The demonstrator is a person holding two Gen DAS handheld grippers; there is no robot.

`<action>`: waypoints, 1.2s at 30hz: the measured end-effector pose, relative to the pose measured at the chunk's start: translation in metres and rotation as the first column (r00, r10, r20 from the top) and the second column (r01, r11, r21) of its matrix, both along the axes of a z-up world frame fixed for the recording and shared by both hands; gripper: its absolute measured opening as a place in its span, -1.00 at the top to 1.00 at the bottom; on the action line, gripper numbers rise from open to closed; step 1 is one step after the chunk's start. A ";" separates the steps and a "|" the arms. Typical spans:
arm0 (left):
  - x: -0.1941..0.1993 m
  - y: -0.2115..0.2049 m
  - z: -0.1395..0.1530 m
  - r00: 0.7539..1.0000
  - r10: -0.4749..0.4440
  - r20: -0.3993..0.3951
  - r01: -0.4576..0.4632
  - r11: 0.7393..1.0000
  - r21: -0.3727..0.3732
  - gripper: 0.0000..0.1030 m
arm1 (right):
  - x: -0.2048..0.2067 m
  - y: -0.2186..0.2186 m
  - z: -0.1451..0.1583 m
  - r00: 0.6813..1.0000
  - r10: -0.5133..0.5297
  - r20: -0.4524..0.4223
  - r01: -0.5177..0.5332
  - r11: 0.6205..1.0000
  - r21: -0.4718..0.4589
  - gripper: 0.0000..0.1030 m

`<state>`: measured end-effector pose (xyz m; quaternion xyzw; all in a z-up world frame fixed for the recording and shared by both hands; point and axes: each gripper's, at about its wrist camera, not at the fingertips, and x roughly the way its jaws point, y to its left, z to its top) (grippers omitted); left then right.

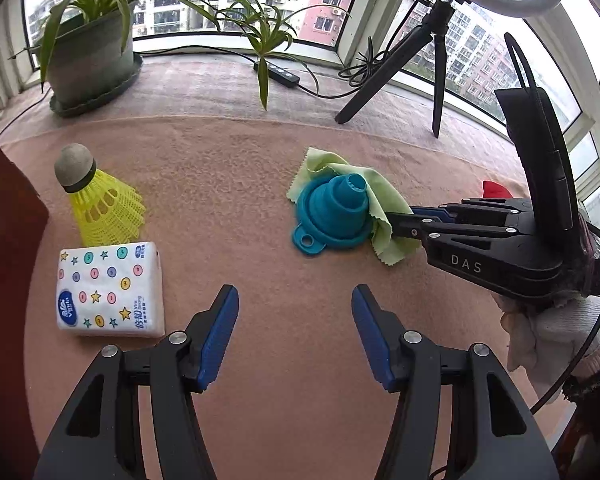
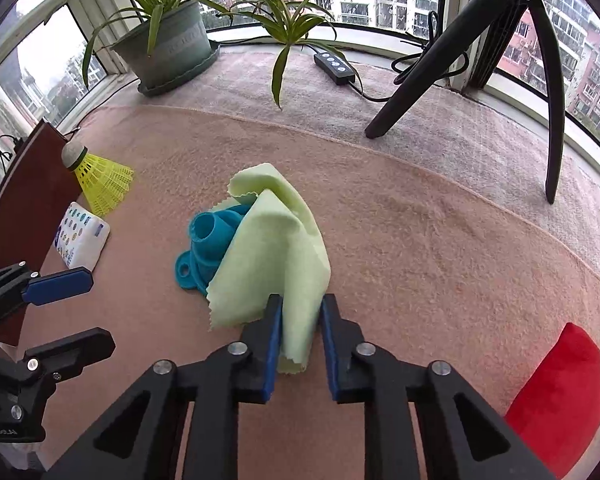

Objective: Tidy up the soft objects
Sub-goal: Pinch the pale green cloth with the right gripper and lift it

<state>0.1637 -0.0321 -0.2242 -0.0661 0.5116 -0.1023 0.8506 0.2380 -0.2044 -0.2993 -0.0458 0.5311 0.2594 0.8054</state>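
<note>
Pale-green cloth (image 2: 276, 248), draped over the teal funnel (image 2: 208, 248) mid-mat, sits pinched between the narrowed right gripper (image 2: 299, 316) jaws, so lifting may drag or tip the funnel if a fold snags it, while the left gripper (image 1: 296, 300) hovers wide, holding nothing.

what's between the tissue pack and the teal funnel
Only bare pink carpet lies between the tissue pack and the teal funnel, seen in the left wrist view.
</note>
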 end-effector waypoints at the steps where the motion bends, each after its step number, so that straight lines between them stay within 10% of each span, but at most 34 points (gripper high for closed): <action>1: 0.001 -0.002 -0.001 1.000 -0.005 0.002 0.005 1.000 0.006 -0.13 | 0.001 0.002 0.000 1.000 0.000 0.010 0.000 1.000 -0.010 0.87; 10: 0.020 -0.015 -0.009 0.999 -0.031 0.015 0.031 0.999 0.020 -0.13 | 0.004 0.002 0.001 0.992 -0.027 0.126 0.040 0.994 -0.100 0.96; 36: 0.065 -0.022 -0.019 0.995 0.044 0.095 -0.042 0.999 -0.015 -0.18 | 0.019 -0.010 -0.002 0.998 -0.034 0.056 0.036 0.999 -0.040 0.68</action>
